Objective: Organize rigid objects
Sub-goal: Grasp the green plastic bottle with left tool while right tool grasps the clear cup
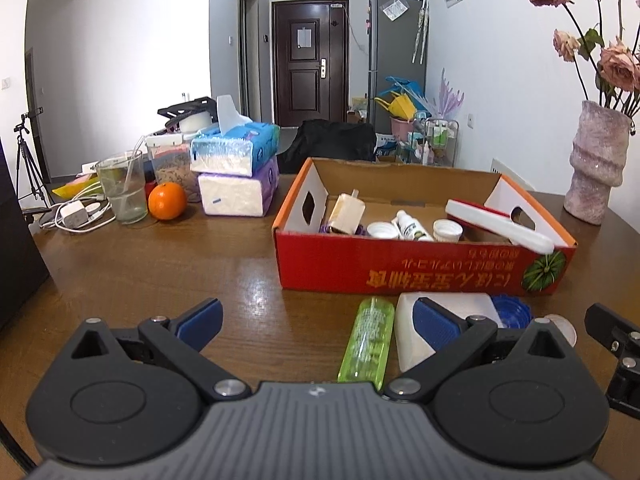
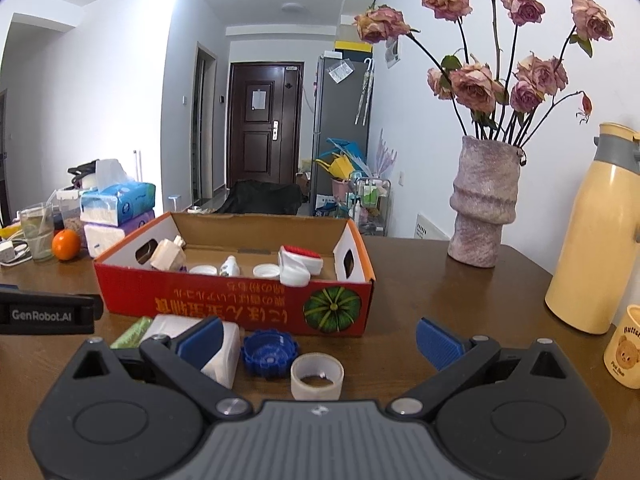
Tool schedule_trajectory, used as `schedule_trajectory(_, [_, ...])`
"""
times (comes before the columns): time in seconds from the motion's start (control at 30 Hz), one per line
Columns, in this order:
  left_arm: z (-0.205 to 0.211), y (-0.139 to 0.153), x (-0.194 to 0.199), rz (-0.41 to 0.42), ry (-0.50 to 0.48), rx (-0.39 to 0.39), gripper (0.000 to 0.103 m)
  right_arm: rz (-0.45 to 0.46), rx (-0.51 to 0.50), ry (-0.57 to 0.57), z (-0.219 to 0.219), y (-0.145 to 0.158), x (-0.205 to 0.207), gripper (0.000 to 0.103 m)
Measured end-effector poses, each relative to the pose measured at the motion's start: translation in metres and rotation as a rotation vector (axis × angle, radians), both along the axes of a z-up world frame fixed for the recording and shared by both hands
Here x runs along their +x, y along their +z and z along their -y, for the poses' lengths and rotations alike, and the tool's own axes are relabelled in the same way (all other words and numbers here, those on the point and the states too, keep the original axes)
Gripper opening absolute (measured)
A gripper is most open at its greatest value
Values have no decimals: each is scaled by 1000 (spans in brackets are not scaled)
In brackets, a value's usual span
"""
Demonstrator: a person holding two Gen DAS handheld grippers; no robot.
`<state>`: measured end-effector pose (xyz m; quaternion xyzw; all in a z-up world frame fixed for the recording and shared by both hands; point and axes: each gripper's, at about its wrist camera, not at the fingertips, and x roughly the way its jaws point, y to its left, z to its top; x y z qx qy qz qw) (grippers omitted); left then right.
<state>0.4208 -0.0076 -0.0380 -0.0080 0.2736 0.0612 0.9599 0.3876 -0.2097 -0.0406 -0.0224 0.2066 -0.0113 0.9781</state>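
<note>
Between spread right gripper (image 2: 320, 344) fingers, tape roll (image 2: 317, 376), blue lid (image 2: 270, 354) beside

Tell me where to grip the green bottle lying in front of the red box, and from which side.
Grip the green bottle across its mid-body, coming from above with the open left gripper. It lies flat on the table, long axis pointing toward the red box, so the fingers should straddle its narrow width. The white container lies close on its right, so clearance there looks tight.

I see the tabletop (image 1: 160, 272) is dark polished wood with a soft gloss. The red box (image 1: 400, 276) is matt cardboard. The green bottle (image 1: 368, 340) is clear shiny plastic. My pads (image 2: 200, 340) are ribbed blue rubber.
</note>
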Motion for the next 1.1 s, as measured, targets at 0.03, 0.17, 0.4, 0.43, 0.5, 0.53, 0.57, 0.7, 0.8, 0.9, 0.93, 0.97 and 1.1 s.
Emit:
schedule_trajectory(0.03, [0,-2,-1,-4,0,0,103,-4,-2,0,0,-2,-1,103])
schedule_trajectory(0.17, [-2,-7,-4,-27,3,0,103,-22,-6,-1,2,-7,-4,103])
schedule_trajectory(0.4, [-7,-15,-3,-62,-4,-12,103,-44,-10,-5,6,-14,-4,103])
schedule_trajectory(0.43, [-8,-17,-2,-72,-8,-15,103,-48,-8,-5,6,-15,-3,103])
schedule_trajectory(0.5, [-8,-21,1,-95,-11,-18,103,-62,-4,-7,8,-18,0,103])
schedule_trajectory(0.53, [-8,-23,2,-103,-15,-20,103,-69,-1,-8,9,-20,1,103])
schedule_trajectory(0.57, [-8,-25,4,-112,-17,-21,103,-78,2,-10,11,-22,3,103])
schedule_trajectory(0.7, [-7,-31,9,-137,-28,-25,103,-110,8,-15,14,-29,11,103])
schedule_trajectory(0.8, [-6,-35,12,-142,-22,-21,103,-130,9,-17,16,-34,15,103])
schedule_trajectory(0.9, [-6,-38,15,-136,-19,-17,103,-147,7,-21,19,-38,20,103])
schedule_trajectory(0.93, [-5,-39,17,-136,-19,-14,103,-152,6,-23,20,-39,21,103])
schedule_trajectory(0.97, [-4,-40,18,-137,-21,-9,103,-157,5,-23,21,-41,23,103])
schedule_trajectory(1.1, [1,-43,24,-135,-21,11,99,-171,4,-28,24,-45,28,103])
